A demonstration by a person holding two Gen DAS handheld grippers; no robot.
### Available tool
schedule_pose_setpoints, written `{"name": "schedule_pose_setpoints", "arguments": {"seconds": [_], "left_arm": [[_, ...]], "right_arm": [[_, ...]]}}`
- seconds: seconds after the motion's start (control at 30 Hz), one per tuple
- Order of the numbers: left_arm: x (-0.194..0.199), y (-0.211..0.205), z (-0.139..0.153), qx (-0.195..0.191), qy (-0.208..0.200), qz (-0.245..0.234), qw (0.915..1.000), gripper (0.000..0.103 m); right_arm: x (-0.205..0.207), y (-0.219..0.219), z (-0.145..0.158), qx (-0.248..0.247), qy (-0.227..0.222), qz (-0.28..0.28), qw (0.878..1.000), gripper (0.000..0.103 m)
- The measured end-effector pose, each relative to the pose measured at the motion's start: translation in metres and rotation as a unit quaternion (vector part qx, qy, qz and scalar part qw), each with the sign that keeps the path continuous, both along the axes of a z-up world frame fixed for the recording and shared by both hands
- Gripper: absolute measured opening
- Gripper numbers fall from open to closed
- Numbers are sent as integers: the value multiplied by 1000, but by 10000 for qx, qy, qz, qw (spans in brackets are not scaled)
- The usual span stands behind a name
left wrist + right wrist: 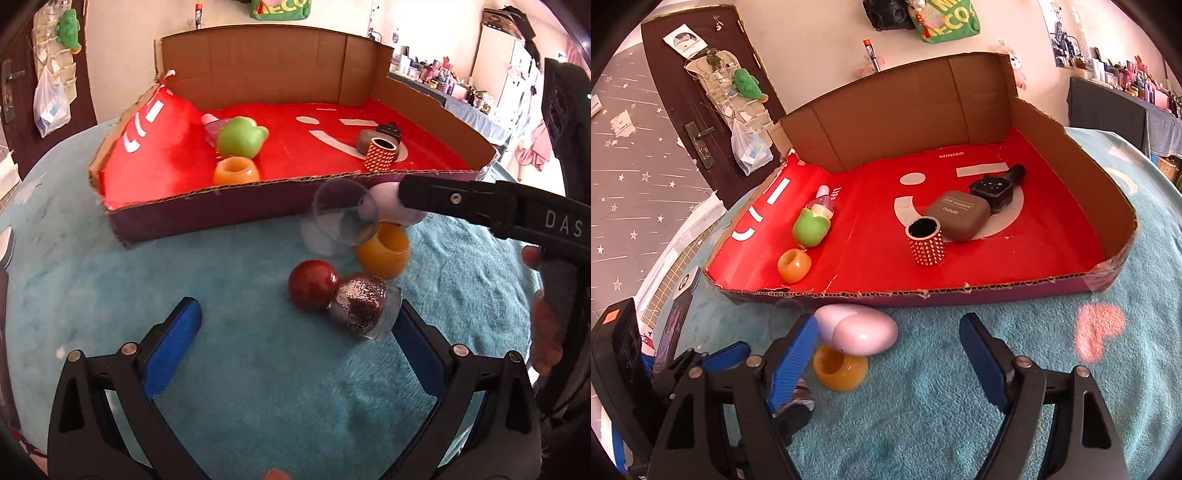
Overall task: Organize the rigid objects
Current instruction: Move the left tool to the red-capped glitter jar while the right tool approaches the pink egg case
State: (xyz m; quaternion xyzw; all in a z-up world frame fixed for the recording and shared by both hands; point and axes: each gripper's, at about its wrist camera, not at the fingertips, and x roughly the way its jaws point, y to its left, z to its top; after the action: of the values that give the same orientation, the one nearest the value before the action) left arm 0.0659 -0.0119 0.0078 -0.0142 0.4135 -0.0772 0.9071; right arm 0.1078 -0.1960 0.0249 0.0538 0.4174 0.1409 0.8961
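Note:
On the teal blanket before the tray lie a red ball [313, 284], a glittery jar [364, 310] on its side, an orange jar [382, 249], a clear cup [341, 221] and a pale pink egg-shaped case [857, 332]. My left gripper [295, 334] is open, and the glittery jar rests against its right pad [417, 343]. My right gripper [888, 354] is open too. The egg case lies between its fingers close to the left pad [792, 360], with the orange jar [840, 369] just below it. The right pad is well apart from both.
The cardboard tray [960, 291] with red lining holds a green toy [810, 229], an orange jar [794, 266], a pink bottle [822, 203], a studded cylinder [925, 245], a brown case [958, 214] and a black watch-like item [993, 190]. A person's hand [543, 321] is at the right edge.

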Motion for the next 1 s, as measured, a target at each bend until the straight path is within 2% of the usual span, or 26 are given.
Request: {"name": "schedule_pose_setpoints", "arguments": {"seconds": [0.1,0.17,0.27,0.4,0.53,0.63,0.73,0.87,1.0], "left_arm": [[-3,7,0,-11,15,91,10000,103],[-4,7,0,-10,14,115,9999,103],[-5,0,-1,144,-1,124,9998,103],[-2,-8,1,60,-15,67,10000,103],[7,-6,-2,109,-20,248,9996,103],[8,-3,-3,83,-42,268,9996,103],[6,1,-2,68,-36,282,9996,103],[-3,14,-1,54,-19,369,9993,103],[-16,24,-2,143,-7,513,9986,103]], "right_arm": [[-6,-4,2,-161,-45,-33,9999,82],[-14,-10,2,-458,-64,-193,9987,82],[-26,-20,1,-735,-116,-341,9966,82],[-30,-21,8,-505,-191,-222,9983,82],[-16,-9,12,-95,-186,-70,9998,82],[-3,3,6,-261,-115,-66,9996,82],[5,7,0,-168,-45,-25,9998,84],[-3,2,2,-386,-133,-131,9991,86],[-23,-17,4,-1004,-122,-475,9937,84]]}}
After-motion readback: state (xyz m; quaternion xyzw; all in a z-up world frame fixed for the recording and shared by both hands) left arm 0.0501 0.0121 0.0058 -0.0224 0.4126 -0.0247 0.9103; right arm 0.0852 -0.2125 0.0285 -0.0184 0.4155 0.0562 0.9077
